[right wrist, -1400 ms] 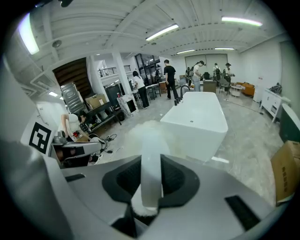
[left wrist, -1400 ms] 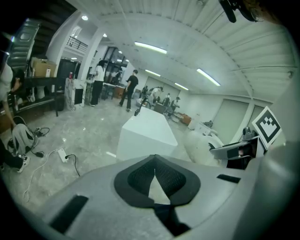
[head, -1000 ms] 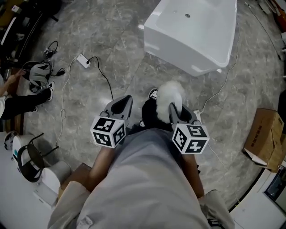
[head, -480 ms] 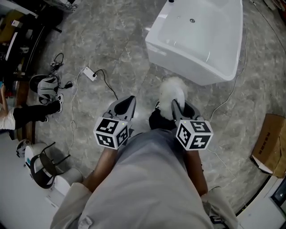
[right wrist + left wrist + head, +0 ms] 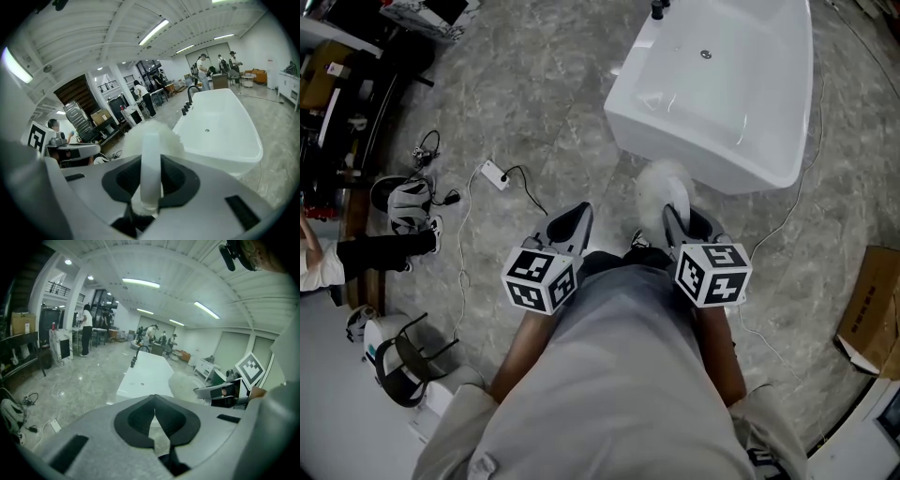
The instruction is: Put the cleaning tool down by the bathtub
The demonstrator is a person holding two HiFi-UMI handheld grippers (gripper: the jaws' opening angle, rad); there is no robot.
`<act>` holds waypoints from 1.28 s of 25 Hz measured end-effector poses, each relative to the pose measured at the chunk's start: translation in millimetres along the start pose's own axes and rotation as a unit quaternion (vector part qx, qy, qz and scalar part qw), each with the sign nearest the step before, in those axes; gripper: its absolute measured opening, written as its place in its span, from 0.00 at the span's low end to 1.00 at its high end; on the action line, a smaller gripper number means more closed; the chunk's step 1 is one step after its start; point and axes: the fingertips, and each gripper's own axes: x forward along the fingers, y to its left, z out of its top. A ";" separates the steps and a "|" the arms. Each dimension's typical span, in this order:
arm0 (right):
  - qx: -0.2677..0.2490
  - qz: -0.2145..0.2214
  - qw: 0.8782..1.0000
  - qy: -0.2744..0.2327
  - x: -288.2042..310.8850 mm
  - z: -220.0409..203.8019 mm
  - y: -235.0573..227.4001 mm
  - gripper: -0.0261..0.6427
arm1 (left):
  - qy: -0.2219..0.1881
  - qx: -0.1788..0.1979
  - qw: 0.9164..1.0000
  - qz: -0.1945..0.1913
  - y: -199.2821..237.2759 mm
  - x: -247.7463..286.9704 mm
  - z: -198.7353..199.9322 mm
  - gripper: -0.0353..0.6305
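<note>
The white bathtub (image 5: 722,94) stands on the grey marble floor ahead of me, and it also fills the right of the right gripper view, bathtub (image 5: 220,133). The cleaning tool is a fluffy white duster head (image 5: 662,190) on a white handle (image 5: 151,171). My right gripper (image 5: 671,216) is shut on that handle, with the fluffy head (image 5: 152,136) sticking out past the jaws, close to the tub's near end. My left gripper (image 5: 579,214) is beside it to the left, shut and holding nothing; its pads (image 5: 140,420) meet at the tip.
A power strip with a black cable (image 5: 495,173) lies on the floor to the left. Farther left are a bag (image 5: 408,197), a seated person's leg (image 5: 380,253) and a chair (image 5: 394,361). A cardboard box (image 5: 874,319) is at the right. A thin cable (image 5: 797,202) runs beside the tub.
I have walked forward: both grippers and the duster are nearer the bathtub's near end. The right grip on the handle is unchanged and the left gripper stays shut.
</note>
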 end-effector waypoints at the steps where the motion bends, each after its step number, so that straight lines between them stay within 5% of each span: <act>1: -0.002 -0.002 1.000 0.001 1.9 2.9 -3.0 0.15 | -0.001 -0.001 1.000 -0.001 -0.1 4.1 2.7 0.06; 18: -0.005 -0.021 1.000 0.015 21.7 21.3 -19.4 0.16 | 0.006 -0.019 1.000 -0.021 14.2 33.7 16.9 0.06; 32: 0.011 -0.052 0.999 0.010 83.6 83.0 -25.1 0.15 | 0.010 -0.010 0.999 -0.049 83.0 94.2 85.6 0.06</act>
